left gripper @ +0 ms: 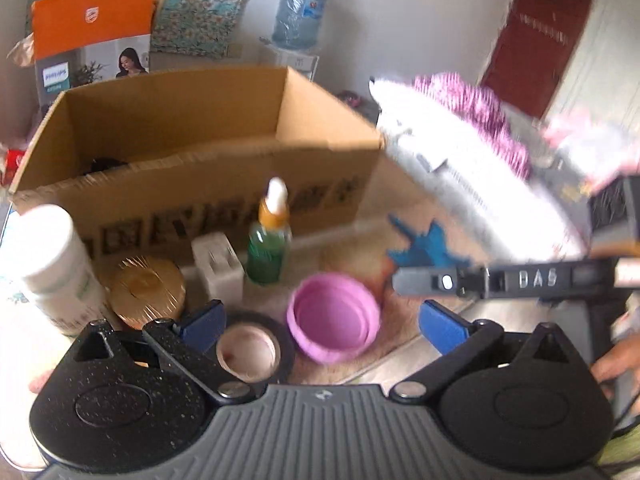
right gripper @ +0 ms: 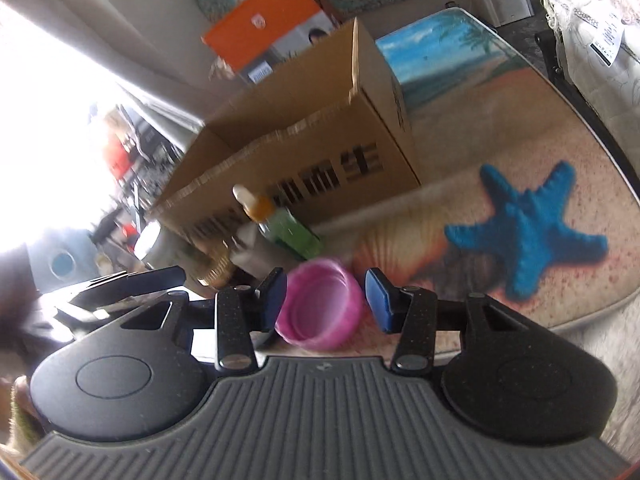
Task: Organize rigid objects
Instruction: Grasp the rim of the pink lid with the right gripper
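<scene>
A pink round lid (left gripper: 334, 318) lies open side up on the beach-print table (right gripper: 500, 128). My left gripper (left gripper: 324, 322) is open wide just short of it, with a black tape roll (left gripper: 250, 350) by its left finger. In the right wrist view the pink lid (right gripper: 320, 308) sits between the blue pads of my right gripper (right gripper: 326, 300), whose jaws stand partly open; no press on the lid shows. Behind stand a green dropper bottle (left gripper: 266, 252), a white block (left gripper: 218, 264), a gold-lidded jar (left gripper: 146, 288) and a white bottle (left gripper: 52, 256). An open cardboard box (left gripper: 224, 184) stands behind them.
An orange printed carton (left gripper: 92, 28) and a water jug (left gripper: 300, 12) stand beyond the box. White and pink bedding (left gripper: 460, 152) lies at the right. The table's rounded edge (right gripper: 600, 312) runs close on the right. A hand (left gripper: 616, 364) shows at the right.
</scene>
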